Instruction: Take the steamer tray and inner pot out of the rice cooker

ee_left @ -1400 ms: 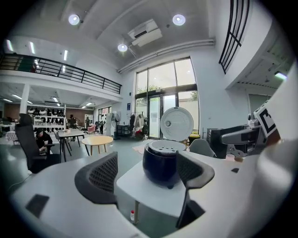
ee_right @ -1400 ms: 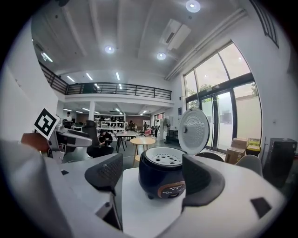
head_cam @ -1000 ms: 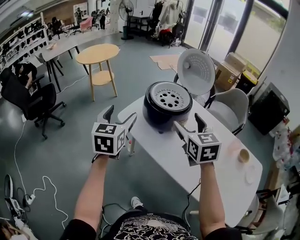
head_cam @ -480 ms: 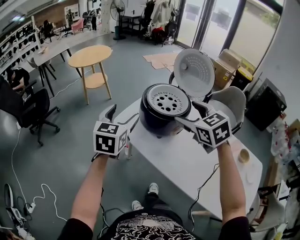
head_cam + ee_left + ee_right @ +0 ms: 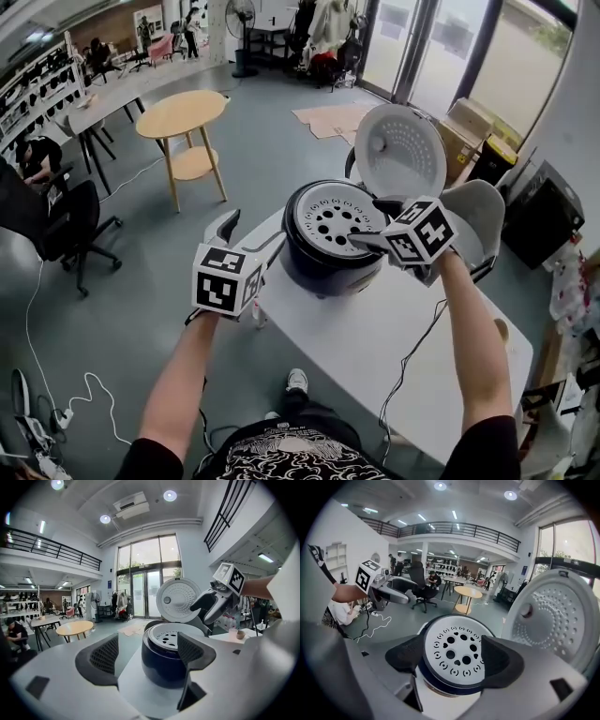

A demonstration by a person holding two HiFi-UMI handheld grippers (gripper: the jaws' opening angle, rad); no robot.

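Observation:
A dark blue rice cooker stands on the white table with its round lid swung up behind it. The white perforated steamer tray sits in its mouth; the inner pot is hidden beneath it. My right gripper hovers open over the tray's right rim, and in the right gripper view the steamer tray shows between its jaws. My left gripper is open, held off the table's left edge, apart from the rice cooker.
A small cup stands near the table's right edge. A grey chair sits behind the cooker. A round wooden side table and a black office chair stand on the floor to the left.
My right gripper has risen from the table's near side and moved forward over the cooker's right rim. The left gripper has stayed about where it was.

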